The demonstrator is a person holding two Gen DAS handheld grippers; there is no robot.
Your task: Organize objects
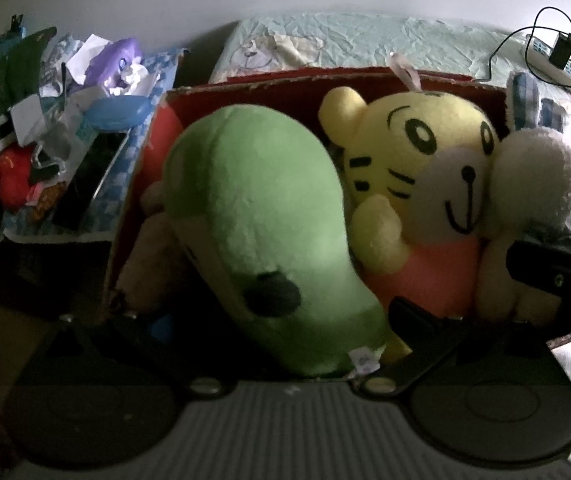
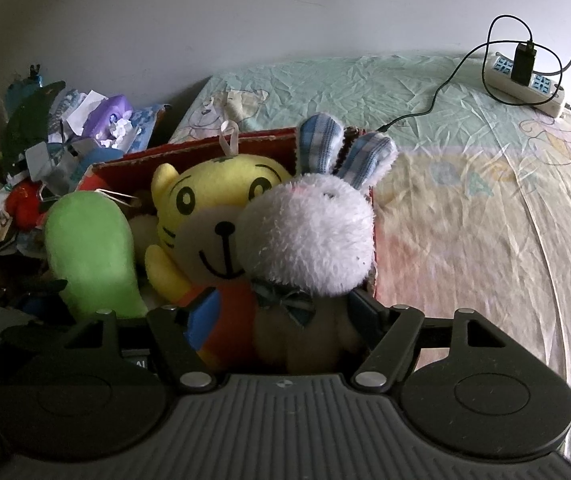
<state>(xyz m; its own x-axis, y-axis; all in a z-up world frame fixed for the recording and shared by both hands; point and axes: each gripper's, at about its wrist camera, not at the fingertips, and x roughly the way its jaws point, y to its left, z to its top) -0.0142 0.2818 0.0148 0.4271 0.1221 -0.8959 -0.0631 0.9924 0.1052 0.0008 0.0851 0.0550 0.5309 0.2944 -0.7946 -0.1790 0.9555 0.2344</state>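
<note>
Pale, bare wall is filling the background, and below it a bed under a wrinkled mint-and-cream cartoon-print sheet (image 2: 465, 208) is stretching across toward 3 o'clock, with a white power strip (image 2: 527, 84) carrying a black charger plug and a looping black cable lying on it at 1 o'clock. A red cardboard box (image 1: 153, 148) is sitting on the near part of the bed and is holding the soft toys. In the left wrist view the left tongs (image 1: 285, 344) are standing spread around the lower end of a green plush toy with a dark oval patch (image 1: 253, 220), which is leaning tilted in the box at the centre; whether the fingers are actually pressing it cannot be told. Just beside it, toward 3 o'clock, a yellow plush tiger with black stripes and a pink-orange shirt (image 1: 409, 152) is sitting upright and touching the green toy. In the right wrist view the right tongs (image 2: 281, 316) are pinching the tan body of a white fluffy plush rabbit with blue checked ears (image 2: 309, 236), which is pressing against the tiger's cheek at the box's 3 o'clock wall. Toward 9 o'clock of the box, a heap of crumpled papers, a purple tissue pack and a red item (image 1: 65, 112) is piling up beside the bed.
</note>
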